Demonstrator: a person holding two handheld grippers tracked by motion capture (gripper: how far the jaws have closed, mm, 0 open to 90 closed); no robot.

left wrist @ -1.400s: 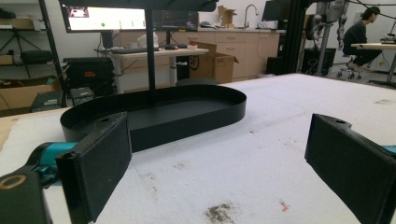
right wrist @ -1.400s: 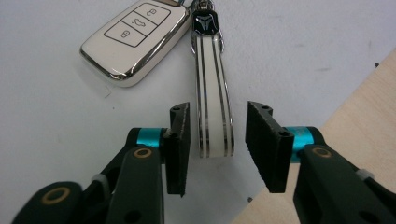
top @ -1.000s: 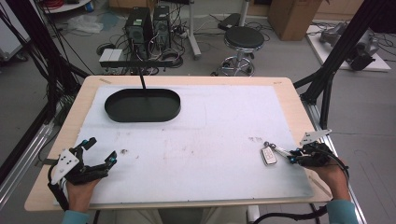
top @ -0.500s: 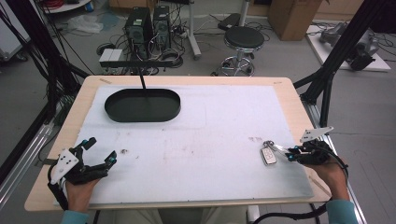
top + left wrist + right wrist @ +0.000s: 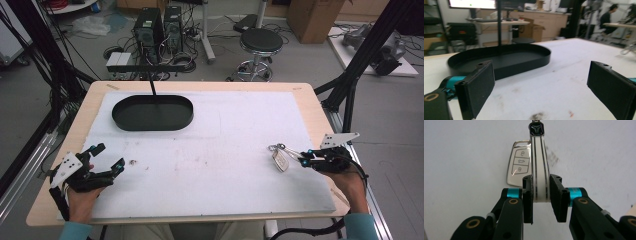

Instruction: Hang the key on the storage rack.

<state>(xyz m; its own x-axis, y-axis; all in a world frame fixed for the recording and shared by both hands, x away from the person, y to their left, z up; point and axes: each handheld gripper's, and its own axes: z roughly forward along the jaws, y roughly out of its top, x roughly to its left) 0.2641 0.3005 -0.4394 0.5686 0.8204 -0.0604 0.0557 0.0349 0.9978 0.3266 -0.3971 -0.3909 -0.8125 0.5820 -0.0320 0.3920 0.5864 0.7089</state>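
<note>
At the table's right edge, the right gripper (image 5: 541, 195) pinches the white strap (image 5: 539, 170) of a car key fob (image 5: 520, 167) lying on the white mat (image 5: 220, 135). The left gripper (image 5: 107, 160) rests spread wide, well apart. A black oval tray (image 5: 152, 112) sits far left, nothing between.

A grey floor (image 5: 60, 50) lies past the table. A black round stool (image 5: 261, 40) stands there. Two computer boxes (image 5: 159, 25) sit among tangled cables (image 5: 185, 60).
</note>
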